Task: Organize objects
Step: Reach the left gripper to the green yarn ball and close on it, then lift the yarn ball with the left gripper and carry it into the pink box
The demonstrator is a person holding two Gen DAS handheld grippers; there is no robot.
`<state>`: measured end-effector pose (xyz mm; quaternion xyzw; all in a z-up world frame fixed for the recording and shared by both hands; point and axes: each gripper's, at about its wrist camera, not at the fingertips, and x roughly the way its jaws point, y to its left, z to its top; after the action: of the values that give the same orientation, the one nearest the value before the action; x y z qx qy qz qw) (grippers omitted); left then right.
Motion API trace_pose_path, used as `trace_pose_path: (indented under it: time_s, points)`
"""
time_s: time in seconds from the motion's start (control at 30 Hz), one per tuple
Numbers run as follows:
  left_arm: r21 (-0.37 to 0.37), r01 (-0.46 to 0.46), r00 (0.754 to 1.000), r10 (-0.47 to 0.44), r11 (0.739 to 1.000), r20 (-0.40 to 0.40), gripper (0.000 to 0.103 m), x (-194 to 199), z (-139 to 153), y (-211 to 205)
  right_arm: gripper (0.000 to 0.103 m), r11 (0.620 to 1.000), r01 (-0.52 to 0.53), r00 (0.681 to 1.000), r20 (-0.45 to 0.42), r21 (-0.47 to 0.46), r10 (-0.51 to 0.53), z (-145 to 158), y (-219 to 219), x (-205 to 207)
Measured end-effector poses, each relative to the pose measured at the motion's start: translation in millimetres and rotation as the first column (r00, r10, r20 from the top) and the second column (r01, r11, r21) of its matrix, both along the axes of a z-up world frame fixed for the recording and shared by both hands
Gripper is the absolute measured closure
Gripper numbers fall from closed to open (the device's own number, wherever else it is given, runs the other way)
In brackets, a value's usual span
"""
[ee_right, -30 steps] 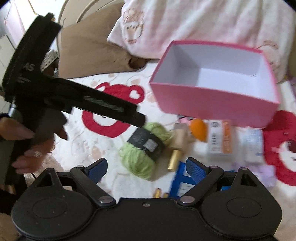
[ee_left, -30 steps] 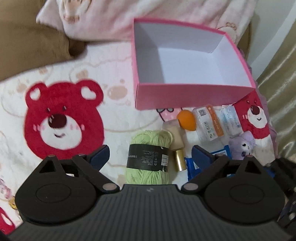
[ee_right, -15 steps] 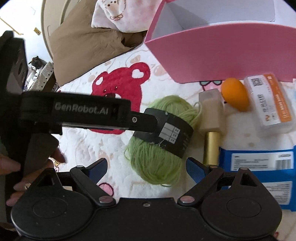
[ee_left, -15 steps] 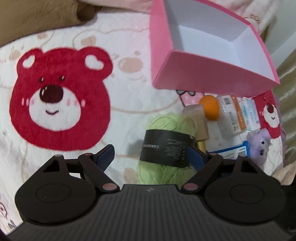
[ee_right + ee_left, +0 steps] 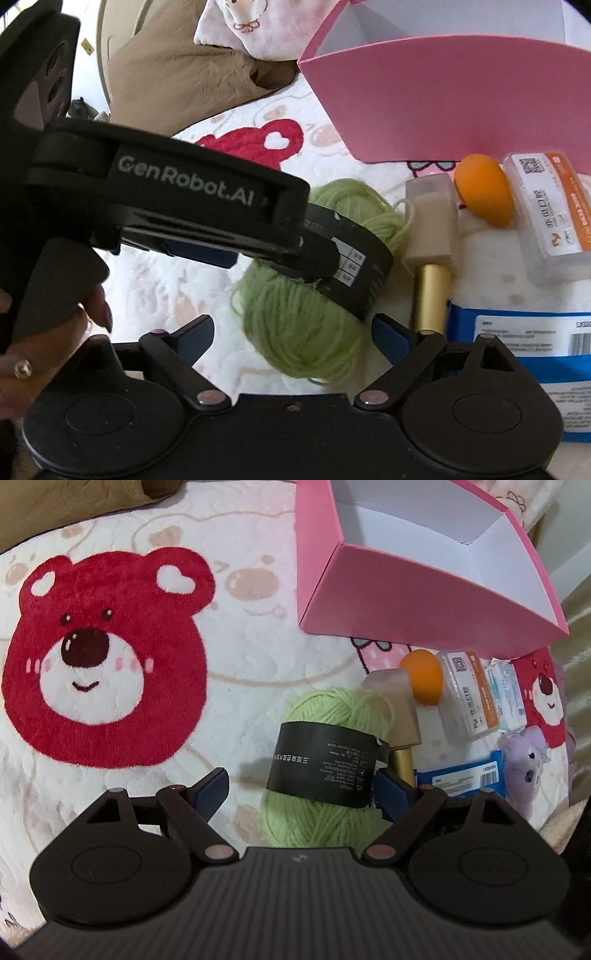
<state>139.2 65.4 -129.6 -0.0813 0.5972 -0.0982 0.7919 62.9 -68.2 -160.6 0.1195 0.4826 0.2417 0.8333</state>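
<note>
The green yarn ball [image 5: 325, 760] is lying on a soft white blanket [image 5: 236, 635] with red bear faces on it. A black paper band is going around its middle. The left gripper [image 5: 301, 788] is reaching down over the yarn. Its jaws have just been closing a bit, and they are standing wide now. The right blue pad is touching the edge of the black band. The left pad is staying apart from the yarn, with bare blanket showing in the gap, so the yarn is not being squeezed.

The right gripper [image 5: 293, 334] is hanging near the same yarn ball, with its jaws wide too. The lower end of the yarn is sitting between its blue pads, but neither pad is pressing on it. A hand [image 5: 22, 354] with a ring is holding the left gripper's handle.

A pink box [image 5: 413, 590] is sitting open just behind the yarn, white inside. Beside the yarn, a bottle with a gold cap [image 5: 430, 258] is lying flat. An orange egg-shaped sponge [image 5: 484, 194], a clear packet with orange print [image 5: 546, 218], a blue packet [image 5: 535, 347] and a small purple plush toy [image 5: 524, 764] are lying near it.
</note>
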Motion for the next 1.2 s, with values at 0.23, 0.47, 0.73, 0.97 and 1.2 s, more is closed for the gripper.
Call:
trace_pose_path:
  time_s: [0.23,0.47,0.73,0.97,1.2]
  points:
    - [-0.141,-0.004,0.998,-0.004,0.990,-0.062,0.037,1,-10,-2,0.027,0.997,0.004,0.999,0.042,-0.078,-0.001,-10,8,-3]
    - [-0.120,-0.025,0.999,0.019,0.992,-0.045,0.031,-1,-14,-4,0.042,0.992,0.006,0.995,0.097,-0.122,0.006,-4,11,-16]
    - [-0.145,0.006,0.998,0.004,0.989,0.068,0.041,-26,15,-16,0.045,0.989,0.002,0.981,0.192,-0.150,0.027,18,10,-39]
    - [-0.227,0.032,0.981,0.013,0.973,0.192,0.041,-53,60,-30,0.045,0.981,-0.006,0.953,0.295,-0.193,0.064,68,-8,-69]
    - [-0.250,0.099,0.959,-0.026,0.963,0.282,0.041,-63,132,-60,0.045,0.980,-0.004,0.913,0.399,-0.200,0.085,140,-47,-83]
